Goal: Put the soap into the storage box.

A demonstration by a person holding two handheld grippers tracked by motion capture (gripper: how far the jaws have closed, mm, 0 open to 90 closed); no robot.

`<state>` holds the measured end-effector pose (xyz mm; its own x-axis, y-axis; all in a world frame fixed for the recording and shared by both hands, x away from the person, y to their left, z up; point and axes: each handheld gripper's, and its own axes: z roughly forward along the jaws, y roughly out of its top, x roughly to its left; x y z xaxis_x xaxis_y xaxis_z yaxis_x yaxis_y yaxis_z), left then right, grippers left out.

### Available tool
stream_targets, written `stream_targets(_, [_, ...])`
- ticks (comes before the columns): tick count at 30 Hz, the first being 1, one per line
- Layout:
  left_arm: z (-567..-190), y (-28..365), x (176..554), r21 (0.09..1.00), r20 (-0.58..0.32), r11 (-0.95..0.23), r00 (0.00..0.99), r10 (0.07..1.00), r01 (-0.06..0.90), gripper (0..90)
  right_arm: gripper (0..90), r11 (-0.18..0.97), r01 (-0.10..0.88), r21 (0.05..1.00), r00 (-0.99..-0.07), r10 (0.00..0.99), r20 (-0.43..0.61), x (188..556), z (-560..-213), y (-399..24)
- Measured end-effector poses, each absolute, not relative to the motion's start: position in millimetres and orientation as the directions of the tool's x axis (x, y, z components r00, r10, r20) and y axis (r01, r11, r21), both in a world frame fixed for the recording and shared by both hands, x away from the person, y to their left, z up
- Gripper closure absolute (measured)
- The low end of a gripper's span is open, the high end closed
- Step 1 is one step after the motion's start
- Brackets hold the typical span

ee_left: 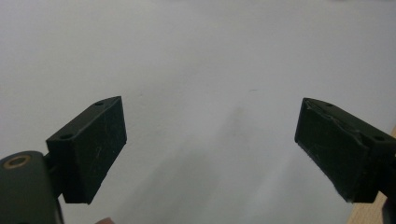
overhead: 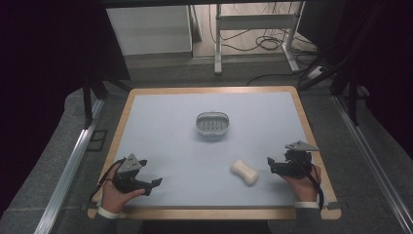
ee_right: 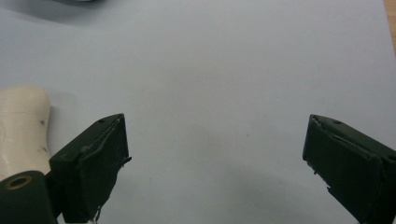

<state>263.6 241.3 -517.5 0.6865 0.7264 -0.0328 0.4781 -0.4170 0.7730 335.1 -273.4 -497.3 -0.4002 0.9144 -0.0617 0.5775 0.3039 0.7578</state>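
A cream, waisted bar of soap (overhead: 244,172) lies on the pale blue mat at the front right. A small grey oval dish (overhead: 212,123) with a slotted bottom stands near the mat's middle, beyond the soap. My right gripper (overhead: 270,165) rests just right of the soap, pointing at it, jaws open. In the right gripper view the soap (ee_right: 23,126) lies outside the left jaw, and the right gripper (ee_right: 215,158) has only mat between its jaws. My left gripper (overhead: 153,185) sits open at the front left corner. In its own view the left gripper (ee_left: 210,149) holds nothing.
The mat lies on a wooden-edged table (overhead: 214,90). Beyond the far edge are a white desk frame (overhead: 255,22), cables on the floor and dark curtains at both sides. Metal rails (overhead: 68,165) run along the table's left and right.
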Motion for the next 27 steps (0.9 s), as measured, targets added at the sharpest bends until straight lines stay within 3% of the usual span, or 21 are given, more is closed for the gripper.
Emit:
stream_targets(13, [-520.7, 238.0, 264.5, 0.766, -0.031, -0.428, 0.692, 0.721, 0.48, 9.6, 13.9, 0.322, 0.549, 0.771, -0.407, 0.909, -0.09, 329.1, -491.9, -270.0])
stream_targets(27, [-518.1, 242.7, 261.3, 0.764, -0.035, -0.417, 0.677, 0.735, 0.493, 9.5, 13.9, 0.35, 0.551, 0.757, -0.461, 0.884, -0.073, 332.5, -482.1, -267.3])
